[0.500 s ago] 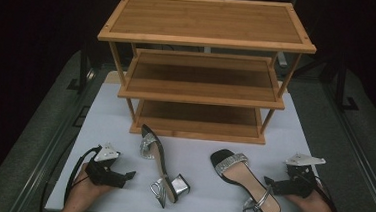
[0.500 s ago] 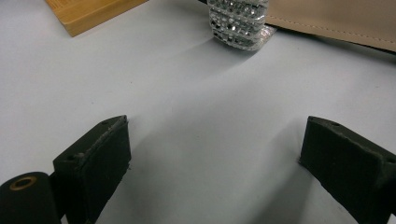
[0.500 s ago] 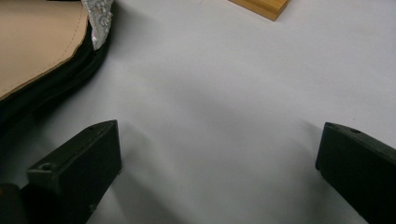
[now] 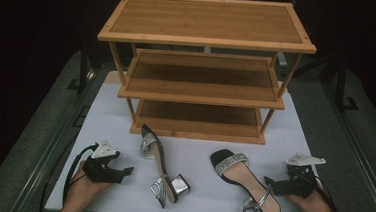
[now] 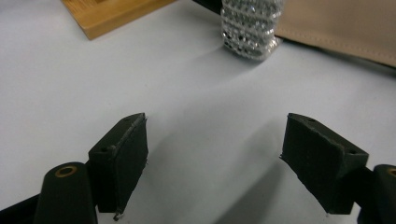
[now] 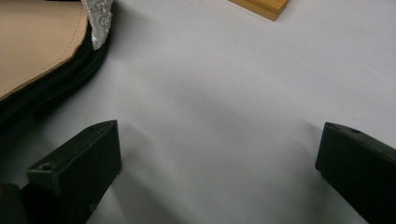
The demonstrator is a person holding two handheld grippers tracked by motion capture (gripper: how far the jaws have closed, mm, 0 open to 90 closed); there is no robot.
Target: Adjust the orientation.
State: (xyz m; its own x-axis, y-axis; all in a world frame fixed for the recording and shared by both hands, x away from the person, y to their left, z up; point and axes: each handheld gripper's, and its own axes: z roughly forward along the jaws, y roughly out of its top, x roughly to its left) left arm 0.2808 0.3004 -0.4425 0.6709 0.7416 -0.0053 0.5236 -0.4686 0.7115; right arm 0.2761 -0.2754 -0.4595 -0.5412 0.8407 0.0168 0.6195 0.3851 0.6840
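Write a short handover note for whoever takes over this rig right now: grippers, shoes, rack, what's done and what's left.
Left gripper: open, holding nothing, resting on the white mat, aimed at the left sandal.
Right gripper: open, holding nothing, on the mat beside the right sandal.
Left sandal lies tipped on its side; right sandal sits upright on its sole. Both are in front of the wooden rack.
Done: nothing placed; all three shelves are bare.
Left: probably grasp each sandal and set it on a shelf.
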